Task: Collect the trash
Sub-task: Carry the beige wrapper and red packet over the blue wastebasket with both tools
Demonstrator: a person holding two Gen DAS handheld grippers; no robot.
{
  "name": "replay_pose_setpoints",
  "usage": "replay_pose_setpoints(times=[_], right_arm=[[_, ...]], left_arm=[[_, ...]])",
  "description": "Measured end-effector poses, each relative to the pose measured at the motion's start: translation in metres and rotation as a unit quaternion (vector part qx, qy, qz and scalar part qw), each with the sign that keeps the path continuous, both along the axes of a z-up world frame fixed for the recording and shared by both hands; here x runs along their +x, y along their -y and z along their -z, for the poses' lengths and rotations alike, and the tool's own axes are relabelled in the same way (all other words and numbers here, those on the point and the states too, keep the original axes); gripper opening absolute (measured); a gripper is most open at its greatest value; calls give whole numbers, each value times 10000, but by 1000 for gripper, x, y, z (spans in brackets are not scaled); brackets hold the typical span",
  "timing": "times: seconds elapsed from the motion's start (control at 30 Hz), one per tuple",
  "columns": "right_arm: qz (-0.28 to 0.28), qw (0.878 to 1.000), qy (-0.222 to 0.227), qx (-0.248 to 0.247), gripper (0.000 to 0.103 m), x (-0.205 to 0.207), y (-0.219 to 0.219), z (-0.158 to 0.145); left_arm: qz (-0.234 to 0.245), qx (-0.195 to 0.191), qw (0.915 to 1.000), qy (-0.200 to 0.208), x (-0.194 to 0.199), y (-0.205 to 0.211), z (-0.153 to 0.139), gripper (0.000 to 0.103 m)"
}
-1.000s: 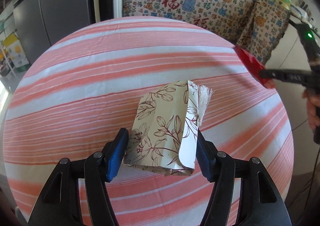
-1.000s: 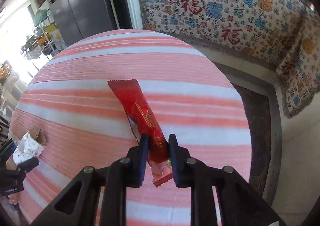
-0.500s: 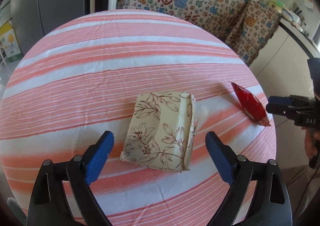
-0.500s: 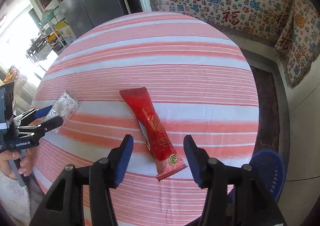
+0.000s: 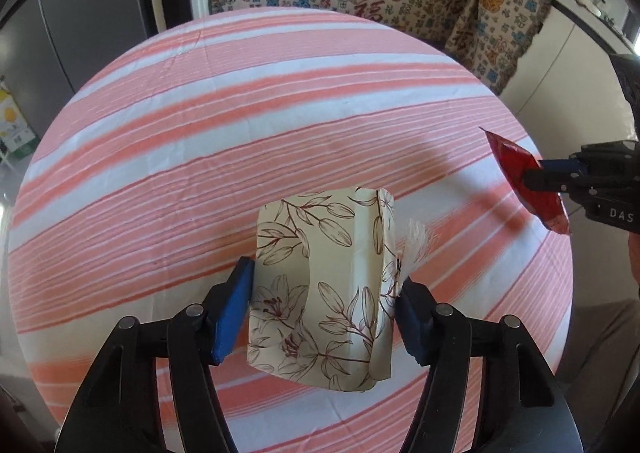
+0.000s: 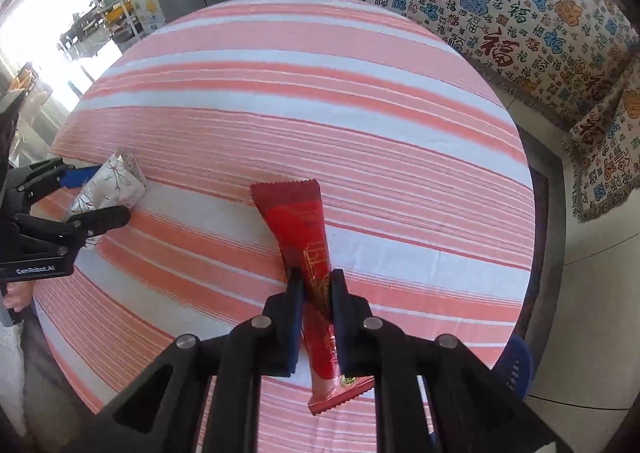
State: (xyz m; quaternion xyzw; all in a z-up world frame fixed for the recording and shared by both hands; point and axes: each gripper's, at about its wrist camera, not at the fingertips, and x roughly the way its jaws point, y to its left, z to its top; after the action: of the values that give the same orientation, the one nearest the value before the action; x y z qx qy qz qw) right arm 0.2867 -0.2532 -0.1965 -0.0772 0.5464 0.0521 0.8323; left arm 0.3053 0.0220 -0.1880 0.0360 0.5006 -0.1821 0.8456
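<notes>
Glossily, flat red wrapper point(image 6: 306, 237) pinched in right gripper point(image 6: 314, 285)

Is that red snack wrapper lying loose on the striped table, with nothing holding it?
No, the right claw is shut on the red wrapper, its two fingers pinching the wrapper's lower half.
</notes>
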Motion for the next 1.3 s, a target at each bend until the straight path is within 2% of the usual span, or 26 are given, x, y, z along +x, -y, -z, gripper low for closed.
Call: replay_pose_setpoints(times=[0.13,0.37,0.73,0.9,1.07,1.17,1.3], right_arm=[[113,9993,319,152,13,-25,0,-20],[376,9976,463,365,13,-56,18,-38],[1033,9913,725,365,13,-95,79,-60],[1570,9836,828,330,13,-118,126,-66],[2391,9662,908,333,13,-150,194,-67],[2853,9540,847,353,13,-169,233,-58],[3314,9395,736,451,13,-186,280,-36]], left_arm=[[-167,-60,9995,262,-14,7,-20,66],[-123,122,9979,631,-34,35,-46,66],[357,23,9949,944,-61,96,-79,66],[884,-235,9923,830,-76,165,-85,66],[1550,-500,9841,703,-92,254,-82,66],[1824,-673,9795,530,-94,307,-71,66],[2029,-1002,9740,105,-88,363,-44,67]])
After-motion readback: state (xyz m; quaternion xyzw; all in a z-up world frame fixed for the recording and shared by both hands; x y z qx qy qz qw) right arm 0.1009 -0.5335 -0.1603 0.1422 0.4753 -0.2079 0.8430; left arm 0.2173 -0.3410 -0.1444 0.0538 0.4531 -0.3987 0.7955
